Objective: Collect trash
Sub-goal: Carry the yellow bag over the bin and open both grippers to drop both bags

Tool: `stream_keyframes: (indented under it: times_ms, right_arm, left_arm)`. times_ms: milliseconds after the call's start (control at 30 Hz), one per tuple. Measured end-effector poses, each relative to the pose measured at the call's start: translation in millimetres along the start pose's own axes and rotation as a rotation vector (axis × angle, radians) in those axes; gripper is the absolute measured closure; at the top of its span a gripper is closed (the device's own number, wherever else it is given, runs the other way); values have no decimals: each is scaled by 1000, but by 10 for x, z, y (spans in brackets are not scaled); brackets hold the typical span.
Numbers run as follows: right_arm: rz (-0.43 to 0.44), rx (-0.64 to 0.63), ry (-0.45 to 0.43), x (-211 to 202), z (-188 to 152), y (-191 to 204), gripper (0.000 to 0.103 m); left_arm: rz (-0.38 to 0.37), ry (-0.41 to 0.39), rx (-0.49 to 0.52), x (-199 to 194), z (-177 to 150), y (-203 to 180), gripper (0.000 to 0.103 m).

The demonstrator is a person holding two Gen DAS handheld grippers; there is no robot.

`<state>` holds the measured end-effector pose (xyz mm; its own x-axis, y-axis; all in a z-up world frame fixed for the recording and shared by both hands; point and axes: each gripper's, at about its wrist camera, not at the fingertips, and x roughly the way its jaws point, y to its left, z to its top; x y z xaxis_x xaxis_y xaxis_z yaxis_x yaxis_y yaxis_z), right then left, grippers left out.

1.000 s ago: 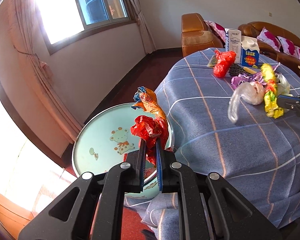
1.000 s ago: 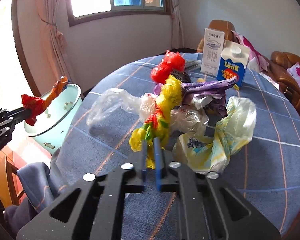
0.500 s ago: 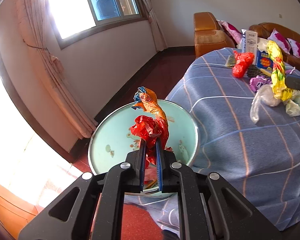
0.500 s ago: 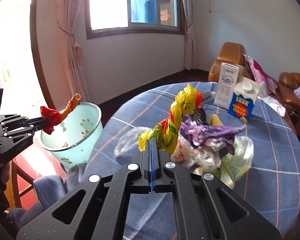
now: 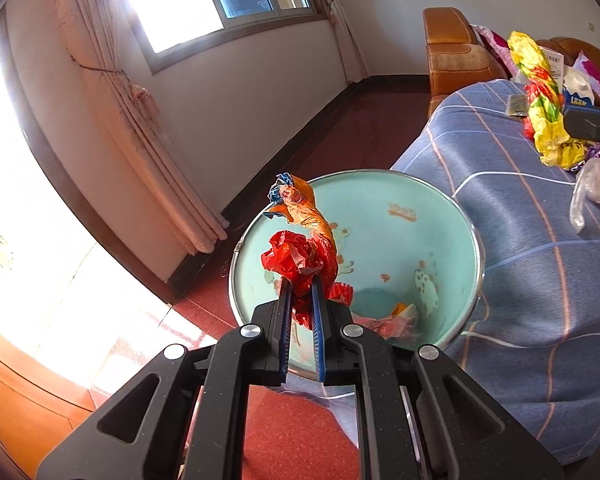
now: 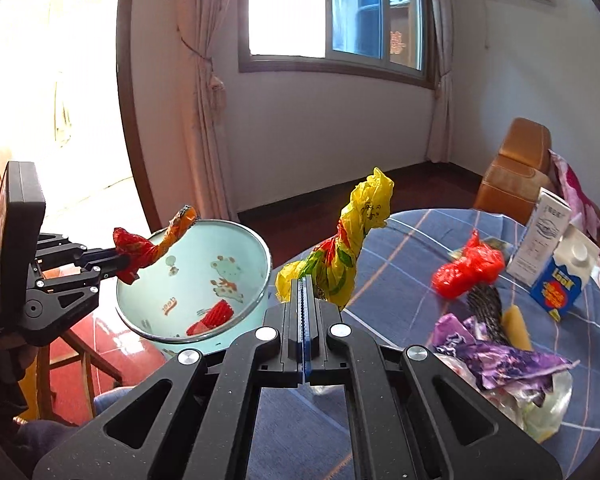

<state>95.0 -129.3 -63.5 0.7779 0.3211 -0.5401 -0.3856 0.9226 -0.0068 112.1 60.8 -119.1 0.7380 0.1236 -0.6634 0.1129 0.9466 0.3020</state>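
Note:
My left gripper (image 5: 300, 280) is shut on a twisted red and orange wrapper (image 5: 306, 240) and holds it over the mouth of a pale green bin (image 5: 452, 248). The bin (image 6: 152, 320) holds some red and orange scraps (image 6: 212, 314). The left gripper (image 6: 114, 266) and its wrapper (image 6: 152, 244) also show in the right wrist view. My right gripper (image 6: 304, 280) is shut on a twisted yellow plastic bag (image 6: 352, 236), lifted above the blue checked tablecloth (image 6: 400, 248). The bag also shows in the left wrist view (image 5: 540, 92).
On the table lie a red bag (image 6: 466, 270), a purple wrapper (image 6: 496, 356), clear plastic bags (image 6: 540, 408), a blue milk carton (image 6: 562, 280) and a white carton (image 6: 542, 236). Orange sofas (image 6: 512, 168) stand behind. The bin sits on a wooden stool (image 6: 60, 360).
My right gripper has lifted the yellow bag off the table and swung left toward the bin. My left gripper has moved closer over the bin's mouth, still gripping the wrapper.

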Motion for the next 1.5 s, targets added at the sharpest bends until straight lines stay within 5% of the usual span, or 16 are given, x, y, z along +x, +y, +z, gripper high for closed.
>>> stream_keyframes:
  times_ms: [600,1500]
  right_arm:
    - [98,-132,63,719,196,422,102]
    - [138,-190,98,943,242,638,102]
  left_arm:
    - [74,61,14,272,-95,137,94]
    - [63,58,15,250,-114,134,94]
